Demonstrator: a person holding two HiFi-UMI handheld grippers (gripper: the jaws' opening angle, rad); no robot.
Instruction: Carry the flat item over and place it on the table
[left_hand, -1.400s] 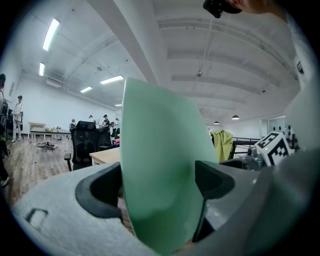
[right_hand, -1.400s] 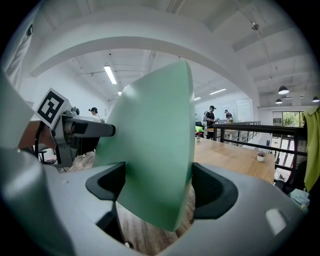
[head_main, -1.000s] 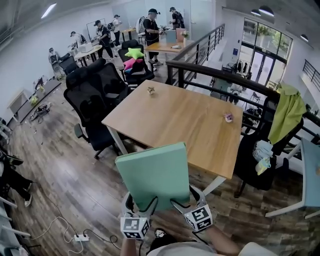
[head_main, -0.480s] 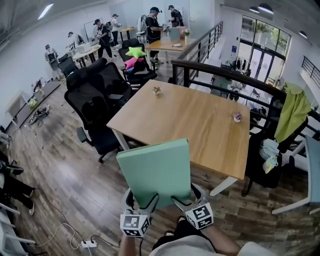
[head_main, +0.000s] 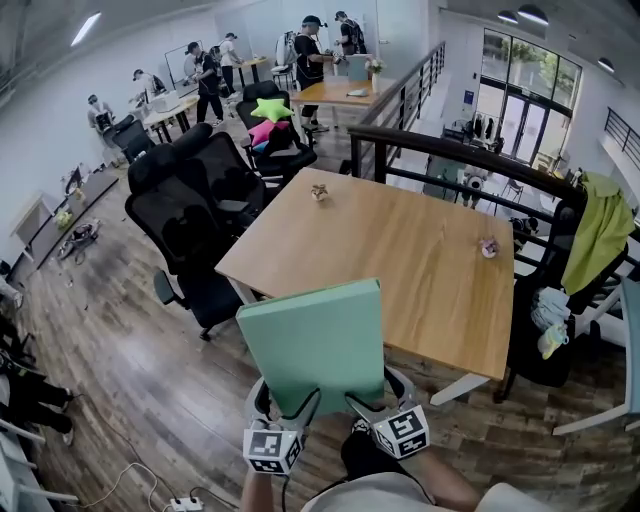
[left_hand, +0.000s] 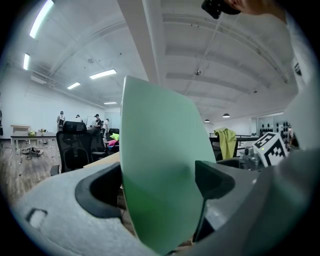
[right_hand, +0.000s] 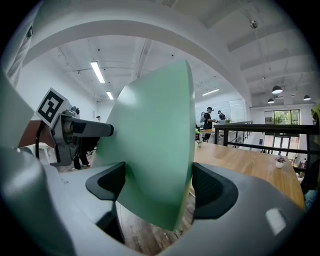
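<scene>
While just short of the counter (head_main: 400, 250), holds the flat green board (head_main: 315, 345) up in the air with both tools. Squeezes the left hand-held gripper (left_hand: 157, 185) tight on the board's near left corner, with the board right between the two jaws. Squeezes the right hand-held gripper (right_hand: 161, 189) tight on the near right corner the same way. Tips the board so the far edge is highest, over the wooden floor (head_main: 130, 370). On the counter top, a small thing (head_main: 320, 191) near the far left corner and a second small thing (head_main: 489, 246) near the right side. Left of the counter, black chairs (head_main: 190, 215). Behind it, a dark rail (head_main: 450, 150). At the right, a yellow-green cloth (head_main: 600, 230) hung on a chair. Far back, people (head_main: 300, 50) by other desks.
</scene>
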